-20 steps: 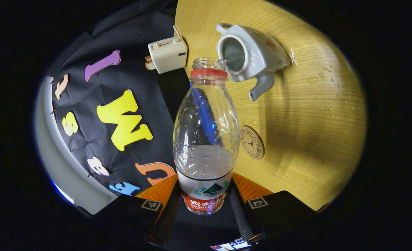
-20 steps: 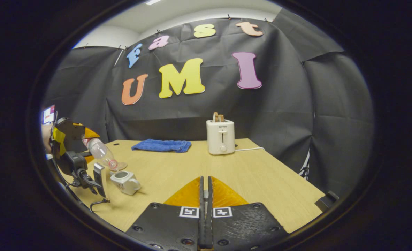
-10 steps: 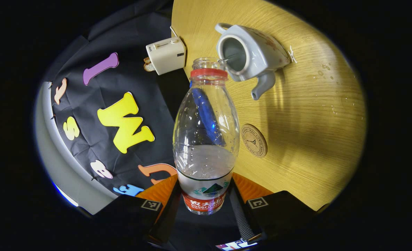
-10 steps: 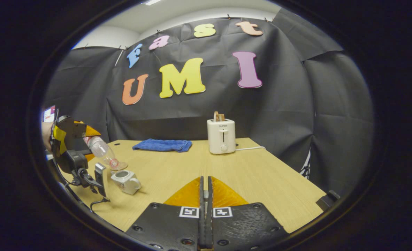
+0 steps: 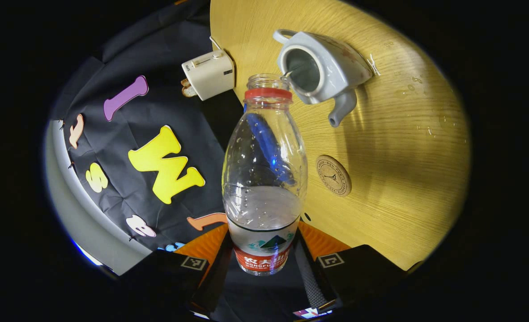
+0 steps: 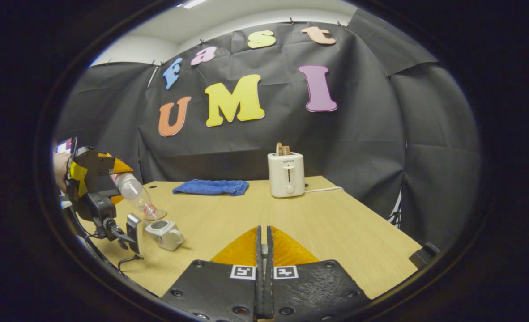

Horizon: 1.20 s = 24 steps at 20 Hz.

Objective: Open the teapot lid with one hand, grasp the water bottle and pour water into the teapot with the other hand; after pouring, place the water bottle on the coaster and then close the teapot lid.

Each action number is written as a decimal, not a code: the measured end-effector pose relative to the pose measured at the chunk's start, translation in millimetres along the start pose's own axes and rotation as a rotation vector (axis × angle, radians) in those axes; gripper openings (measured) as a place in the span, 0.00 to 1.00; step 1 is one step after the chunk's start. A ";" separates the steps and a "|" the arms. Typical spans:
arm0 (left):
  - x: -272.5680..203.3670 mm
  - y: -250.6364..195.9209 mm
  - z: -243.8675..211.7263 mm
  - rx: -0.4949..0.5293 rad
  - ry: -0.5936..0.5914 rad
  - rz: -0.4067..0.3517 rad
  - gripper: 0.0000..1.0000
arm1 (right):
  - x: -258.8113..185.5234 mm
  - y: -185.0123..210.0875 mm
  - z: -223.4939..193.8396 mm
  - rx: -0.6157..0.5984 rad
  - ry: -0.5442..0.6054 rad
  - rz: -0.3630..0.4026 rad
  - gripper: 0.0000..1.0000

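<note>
Left gripper view: left claw (image 5: 263, 250) clamped on the water bottle (image 5: 264, 174), mouth tipped over the open teapot (image 5: 320, 67) — thin stream running in. Coaster (image 5: 333, 175) bare on the tabletop (image 5: 403, 170), near the spout; toaster (image 5: 207, 79) beyond.

Right gripper view: right claw (image 6: 263, 250) pressed together, holding nothing visible — above the tabletop. Far left, bottle tilted over teapot; blue cloth (image 6: 211, 187) behind.

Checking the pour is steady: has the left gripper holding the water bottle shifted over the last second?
Yes, slightly. In the right gripper view, the left gripper and water bottle have risen relative to the teapot.
</note>
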<state>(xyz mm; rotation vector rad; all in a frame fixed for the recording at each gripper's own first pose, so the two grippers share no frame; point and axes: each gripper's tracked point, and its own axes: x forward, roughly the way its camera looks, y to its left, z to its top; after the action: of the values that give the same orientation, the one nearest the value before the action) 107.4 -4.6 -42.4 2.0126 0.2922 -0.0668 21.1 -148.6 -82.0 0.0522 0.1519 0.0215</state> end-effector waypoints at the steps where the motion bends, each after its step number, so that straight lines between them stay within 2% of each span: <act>1: -1.0 1.4 -0.2 0.007 0.002 0.003 0.75 | 0.7 0.2 0.0 0.001 0.000 0.001 0.00; 13: -5.8 21.9 0.0 0.104 0.019 0.047 0.75 | -2.5 2.6 1.4 0.012 -0.007 0.020 0.00; 24: -5.8 24.7 0.2 0.128 0.027 0.043 0.75 | -2.4 -1.5 0.4 0.024 -0.007 0.016 0.00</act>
<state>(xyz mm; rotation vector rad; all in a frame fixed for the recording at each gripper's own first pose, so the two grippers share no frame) 107.6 -16.2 -19.8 2.1473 0.2675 -0.0315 18.8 -150.2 -81.3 0.0771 0.1446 0.0356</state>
